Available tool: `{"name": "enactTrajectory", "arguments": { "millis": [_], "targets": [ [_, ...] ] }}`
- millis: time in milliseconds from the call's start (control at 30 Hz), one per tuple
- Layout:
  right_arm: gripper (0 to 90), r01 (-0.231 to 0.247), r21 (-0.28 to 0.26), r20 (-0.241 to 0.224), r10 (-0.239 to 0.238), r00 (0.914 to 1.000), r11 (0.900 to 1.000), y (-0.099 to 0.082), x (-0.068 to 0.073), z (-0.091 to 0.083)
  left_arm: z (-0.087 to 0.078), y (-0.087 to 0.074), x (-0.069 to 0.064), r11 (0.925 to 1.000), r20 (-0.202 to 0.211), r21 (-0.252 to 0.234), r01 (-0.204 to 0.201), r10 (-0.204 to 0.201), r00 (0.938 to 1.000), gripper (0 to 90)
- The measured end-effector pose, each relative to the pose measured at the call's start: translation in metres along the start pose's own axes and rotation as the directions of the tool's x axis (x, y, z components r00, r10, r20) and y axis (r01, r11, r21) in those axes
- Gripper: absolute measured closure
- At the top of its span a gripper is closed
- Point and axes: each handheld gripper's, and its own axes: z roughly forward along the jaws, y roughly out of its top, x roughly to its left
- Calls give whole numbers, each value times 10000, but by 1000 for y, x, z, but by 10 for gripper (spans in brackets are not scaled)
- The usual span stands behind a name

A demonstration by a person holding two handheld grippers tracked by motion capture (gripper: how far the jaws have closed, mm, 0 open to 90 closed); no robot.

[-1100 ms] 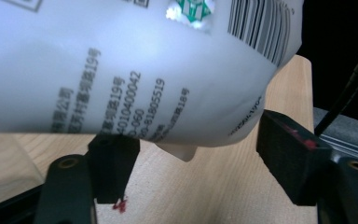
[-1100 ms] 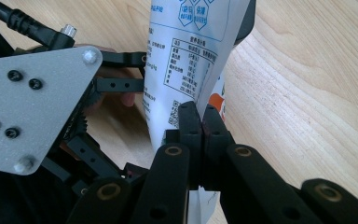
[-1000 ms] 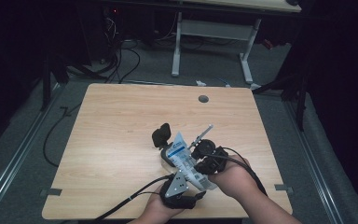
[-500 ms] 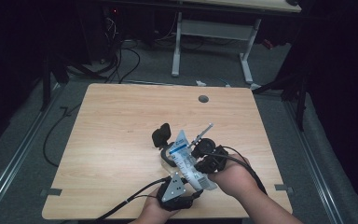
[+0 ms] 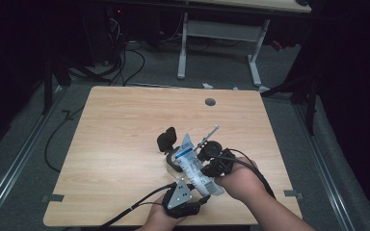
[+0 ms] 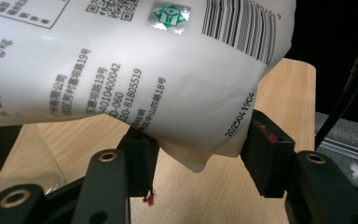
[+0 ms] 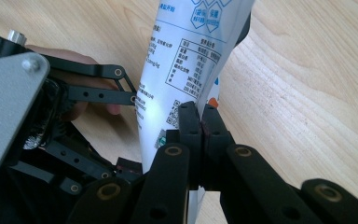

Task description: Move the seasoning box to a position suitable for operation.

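Note:
A white pouch [image 5: 191,161] with blue print and a barcode is held up above the table's front edge between both grippers. My left gripper [image 5: 195,185] comes up from below. Its jaws have just been closing and both pads [image 6: 141,149] press on the pouch's [image 6: 158,70] bulging lower end. My right gripper [image 5: 203,169] reaches in from the right, shut flat [image 7: 200,116] on the pouch's [image 7: 186,60] side edge. In the right gripper view the left gripper's grey plate [image 7: 9,102] shows at the left.
The wooden table [image 5: 125,125] has a round cable hole [image 5: 210,102] near its far edge. A black object [image 5: 166,139] stands just left of the pouch, and a thin pale rod [image 5: 208,136] sticks out beyond it. Cables trail off the front left.
Both hands and the pouch stay where they were. The high view shows no clear difference.

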Motion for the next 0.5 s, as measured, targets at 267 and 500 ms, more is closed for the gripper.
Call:
{"name": "enactTrajectory", "arguments": {
  "millis": [267,500],
  "targets": [
    [898,-16,23,130,15,9999,10000,5,0,-2,4,1,1,9997,-269,-18,-259,258,9993,474],
    [899,-3,28,212,3,9998,10000,8,2,-2,7,-1,2,9986,-428,43,-525,526,9977,460]
  ]
}}
